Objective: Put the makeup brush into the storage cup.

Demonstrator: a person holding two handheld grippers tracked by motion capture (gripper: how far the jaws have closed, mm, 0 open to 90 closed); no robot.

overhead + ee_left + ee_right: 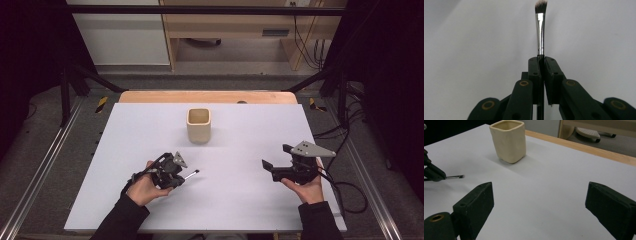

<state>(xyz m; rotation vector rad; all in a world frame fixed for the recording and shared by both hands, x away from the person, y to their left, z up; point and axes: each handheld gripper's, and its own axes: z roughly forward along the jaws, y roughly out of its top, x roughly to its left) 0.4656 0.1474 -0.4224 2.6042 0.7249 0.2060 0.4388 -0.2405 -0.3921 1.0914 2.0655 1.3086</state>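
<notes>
Left gripper (pixel 540 60) clamps brush (pixel 540 30), bristles projecting beyond fingertips. Right gripper (pixel 537 205) jaws wide apart, bare table (pixel 240 200) between; cup (pixel 509 140) well ahead

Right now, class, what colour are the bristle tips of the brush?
White tips over dark bristles on the makeup brush, clearest in the left gripper view.

The cup (pixel 199 125) stands on the tabletop (pixel 240 200) toward its far edge, ahead of me. My left gripper (pixel 186 176) sits nearer, to the cup's left, with the brush (pixel 192 174) between its fingers (pixel 534 70), pointing right. My right gripper (pixel 275 162) hangs well apart, right.
</notes>
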